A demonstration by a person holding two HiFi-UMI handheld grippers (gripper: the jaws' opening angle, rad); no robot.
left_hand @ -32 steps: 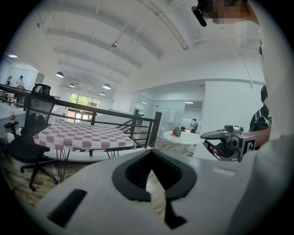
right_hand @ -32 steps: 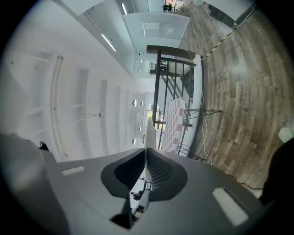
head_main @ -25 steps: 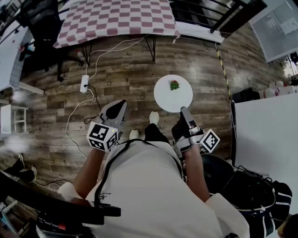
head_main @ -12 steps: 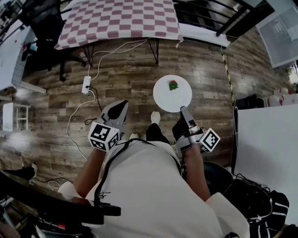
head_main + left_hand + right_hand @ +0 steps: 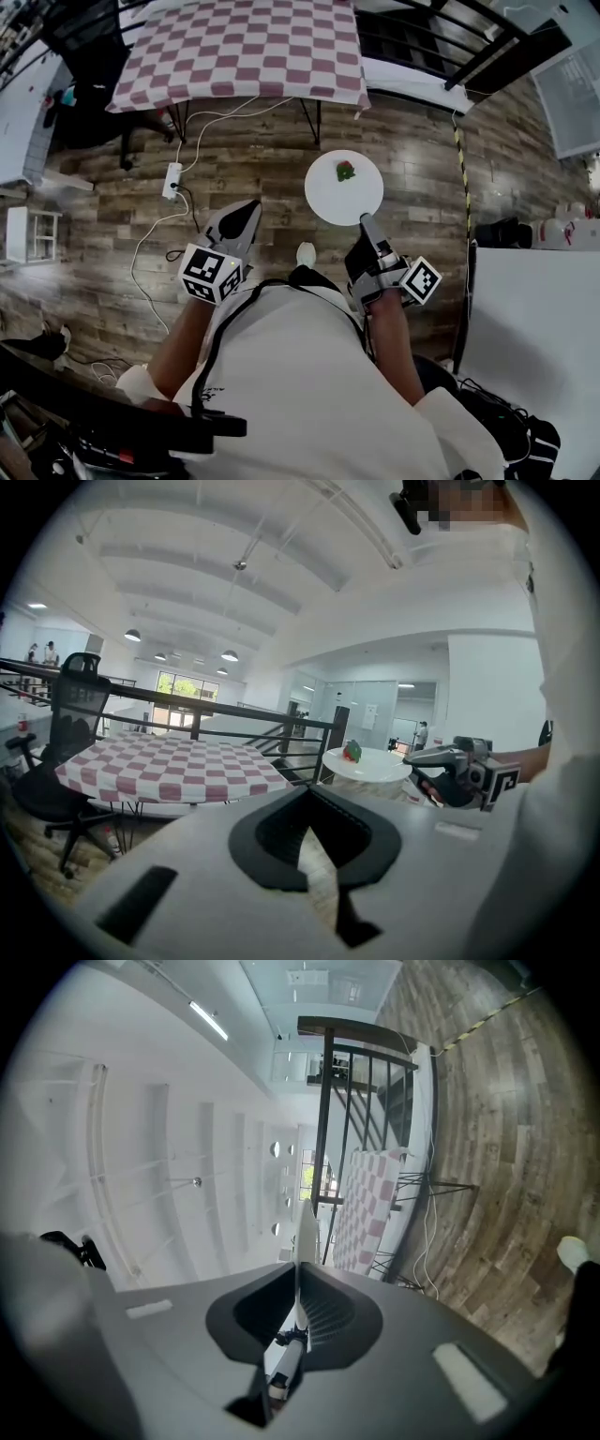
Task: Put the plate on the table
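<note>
The right claw [image 5: 364,221] pinches the near rim of a white plate [image 5: 328,192], mid-frame above the floor. The left claw [image 5: 253,206] is closed, empty. The plate looks stiff, smooth and breakable; a level rim hold suits it.

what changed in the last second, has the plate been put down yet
Not yet. The person walked forward: the checkered table has drawn nearer in the head view, both grippers carried along. Nothing was taken or let go. The right gripper stays shut on the rim of the plate, the small red and green item still on it; the left gripper stays empty.
</note>
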